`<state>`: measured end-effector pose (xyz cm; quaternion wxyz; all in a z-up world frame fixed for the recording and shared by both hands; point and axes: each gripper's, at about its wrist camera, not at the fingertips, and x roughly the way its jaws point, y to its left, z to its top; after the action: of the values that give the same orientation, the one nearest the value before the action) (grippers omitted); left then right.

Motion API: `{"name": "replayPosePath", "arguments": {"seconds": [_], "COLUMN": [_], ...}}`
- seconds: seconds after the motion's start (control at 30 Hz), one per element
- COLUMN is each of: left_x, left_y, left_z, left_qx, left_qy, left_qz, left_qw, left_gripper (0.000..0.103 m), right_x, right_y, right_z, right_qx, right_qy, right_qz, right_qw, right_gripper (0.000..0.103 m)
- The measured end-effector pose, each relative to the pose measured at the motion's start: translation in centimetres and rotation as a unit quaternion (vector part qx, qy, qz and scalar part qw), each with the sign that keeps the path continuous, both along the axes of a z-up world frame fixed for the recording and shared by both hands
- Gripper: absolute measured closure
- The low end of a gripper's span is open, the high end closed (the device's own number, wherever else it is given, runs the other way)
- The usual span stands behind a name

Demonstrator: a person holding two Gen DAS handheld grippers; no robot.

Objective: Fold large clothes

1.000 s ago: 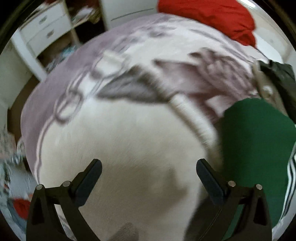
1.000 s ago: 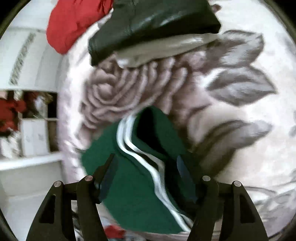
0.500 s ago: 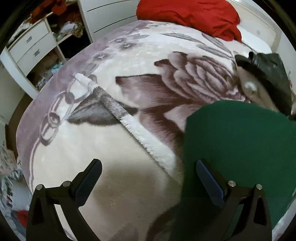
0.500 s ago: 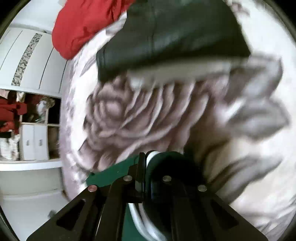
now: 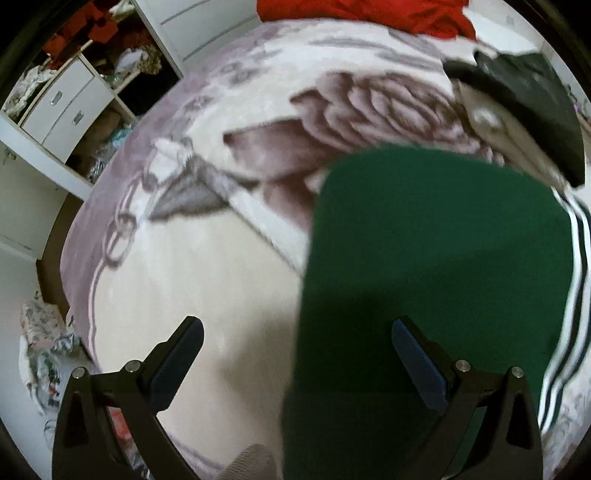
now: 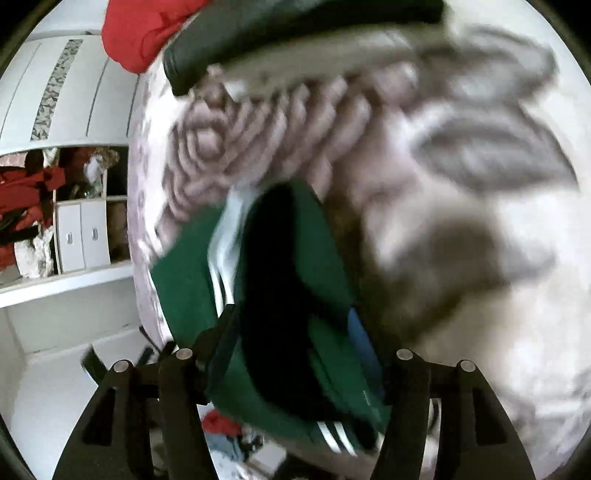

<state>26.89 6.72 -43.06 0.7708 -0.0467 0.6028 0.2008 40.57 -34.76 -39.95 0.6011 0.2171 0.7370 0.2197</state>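
Observation:
A folded green garment [image 5: 436,251] with white side stripes lies on the rose-patterned bed blanket [image 5: 192,258], at the right of the left wrist view. My left gripper [image 5: 295,354] is open, its right finger over the garment's near edge, its left finger over bare blanket. In the right wrist view the image is blurred. The same green garment [image 6: 295,295] sits between the fingers of my right gripper [image 6: 291,339]. The jaws stand partly apart around a thick fold of it. Whether they press it is unclear.
A folded black jacket [image 5: 532,99] on a beige garment lies at the bed's far right. A red garment [image 5: 369,11] lies at the head of the bed. White drawers and shelves [image 5: 62,107] stand left of the bed. Clothes lie on the floor [image 5: 44,347].
The right gripper was shut on the green garment half a second ago; its fingers now stand wider apart around the fold. The left gripper has shifted right, so the garment fills more of its view.

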Motion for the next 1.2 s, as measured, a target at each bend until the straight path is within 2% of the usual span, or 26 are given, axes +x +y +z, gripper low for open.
{"name": "replayPosePath", "arguments": {"seconds": [0.1, 0.2, 0.37, 0.5, 0.57, 0.63, 0.7, 0.77, 0.9, 1.0, 1.07, 1.13, 1.2], "left_x": [-1.0, -1.4, -1.4, -1.4, -1.3, -1.4, -1.4, -1.4, -1.5, -1.2, -0.8, -0.4, -0.1], "left_y": [-2.1, -3.8, -5.3, -5.9, -6.1, -6.3, -6.3, -6.2, -5.5, -5.1, -4.9, -5.1, -5.6], "left_z": [-0.5, -1.2, -2.2, -2.7, -2.9, -2.9, -2.7, -2.2, -0.5, -0.9, -2.2, -4.0, -4.9], "left_qx": [-0.011, -0.014, -0.018, -0.023, -0.022, -0.02, -0.02, -0.023, -0.024, -0.019, -0.021, -0.03, -0.027], "left_qy": [0.022, 0.037, 0.052, 0.055, 0.054, 0.054, 0.051, 0.046, 0.015, 0.002, -0.008, 0.01, 0.015], "left_qz": [-0.005, -0.017, -0.035, -0.042, -0.044, -0.046, -0.047, -0.046, -0.038, -0.042, -0.049, -0.061, -0.071], "left_qw": [0.9997, 0.9991, 0.9979, 0.9973, 0.9973, 0.9973, 0.9974, 0.9976, 0.9989, 0.9989, 0.9985, 0.9977, 0.997], "left_gripper": [0.0, 0.0, 0.0, 0.0, 0.0, 0.0, 0.0, 0.0, 0.0, 0.0, 0.0, 0.0, 0.0], "right_x": [-4.9, -8.0, -9.8, -10.1, -10.7, -11.1, -11.8, -12.3, -12.7, -12.7, -12.6, -12.5, -12.4], "right_y": [-1.2, -2.0, -1.1, -0.1, -0.1, -0.1, -0.7, -1.2, -3.3, -5.3, -6.5, -6.5, -6.4], "right_z": [-1.5, -3.8, -6.5, -8.2, -8.4, -7.6, -6.4, -4.6, 1.0, 2.3, 0.8, -3.4, -7.3], "right_qx": [-0.02, 0.008, 0.014, 0.019, 0.014, 0.019, 0.023, 0.027, 0.049, 0.032, 0.002, -0.036, -0.04], "right_qy": [0.018, 0.05, 0.062, 0.062, 0.054, 0.042, 0.04, 0.033, 0.005, -0.011, -0.001, 0.023, 0.065], "right_qz": [0.013, -0.014, -0.026, -0.044, -0.064, -0.068, -0.087, -0.098, -0.128, -0.133, -0.139, -0.117, -0.115], "right_qw": [1.0, 0.999, 0.998, 0.997, 0.996, 0.997, 0.995, 0.994, 0.991, 0.99, 0.99, 0.992, 0.99], "right_gripper": [0.04, 0.04, 0.04, 0.036, 0.041, 0.071, 0.081, 0.083, 0.086, 0.086, 0.087, 0.086, 0.081]}}
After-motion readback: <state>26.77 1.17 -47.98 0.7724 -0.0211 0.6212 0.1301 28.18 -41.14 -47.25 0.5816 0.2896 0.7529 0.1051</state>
